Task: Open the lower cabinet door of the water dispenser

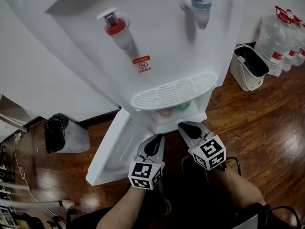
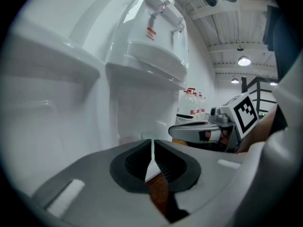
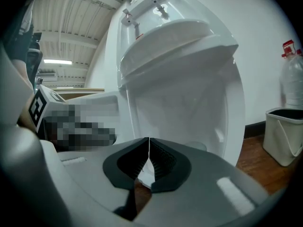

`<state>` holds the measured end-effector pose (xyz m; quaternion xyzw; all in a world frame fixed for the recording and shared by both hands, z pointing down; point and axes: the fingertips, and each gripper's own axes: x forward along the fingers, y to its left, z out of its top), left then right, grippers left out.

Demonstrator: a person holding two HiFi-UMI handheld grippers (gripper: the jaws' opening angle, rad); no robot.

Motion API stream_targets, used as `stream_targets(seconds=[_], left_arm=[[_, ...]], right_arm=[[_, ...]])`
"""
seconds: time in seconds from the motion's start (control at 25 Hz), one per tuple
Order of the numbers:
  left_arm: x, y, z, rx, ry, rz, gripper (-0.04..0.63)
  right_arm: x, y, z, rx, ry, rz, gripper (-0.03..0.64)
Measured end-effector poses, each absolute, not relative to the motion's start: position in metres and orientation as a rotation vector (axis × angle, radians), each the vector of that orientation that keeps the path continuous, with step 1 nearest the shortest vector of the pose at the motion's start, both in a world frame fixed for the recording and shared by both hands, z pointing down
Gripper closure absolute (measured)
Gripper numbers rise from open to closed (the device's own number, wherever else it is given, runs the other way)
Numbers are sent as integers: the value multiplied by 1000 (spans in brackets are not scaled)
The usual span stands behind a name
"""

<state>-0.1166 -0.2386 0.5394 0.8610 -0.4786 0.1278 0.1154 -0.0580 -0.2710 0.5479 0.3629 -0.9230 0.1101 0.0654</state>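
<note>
Lower cabinet door (image 1: pixel 112 149) hangs open, lower left of frame, under water dispenser (image 1: pixel 167 46). My left hand-held gripper (image 1: pixel 156 138) and right hand-held gripper (image 1: pixel 185 126) closed, empty, centre-bottom; I judge nothing's left to grip.

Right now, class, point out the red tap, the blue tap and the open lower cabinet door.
red tap (image 1: pixel 116 27): head view, on its red collar.
blue tap (image 1: pixel 201 5): head view, on its blue collar.
lower cabinet door (image 1: pixel 116 144): head view, middle of its white panel.
</note>
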Motion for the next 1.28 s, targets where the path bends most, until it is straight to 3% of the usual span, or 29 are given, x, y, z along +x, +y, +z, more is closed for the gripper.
stream_targets(seconds=[0.12, 0.28, 0.64, 1.28], left_arm=[[-121, -243, 550, 2502, -1419, 425, 594], [-127, -248, 564, 2489, -1447, 477, 586], [-141, -250, 589, 2440, -1437, 521, 535], [-146, -265, 591, 2409, -1427, 483, 535]], right_arm=[[-67, -271, 564, 1064, -2771, 337, 598], [-72, -277, 584, 1064, -2748, 352, 490], [-85, -301, 618, 1117, -2684, 379, 334], [-106, -348, 662, 1226, -2596, 448, 255]])
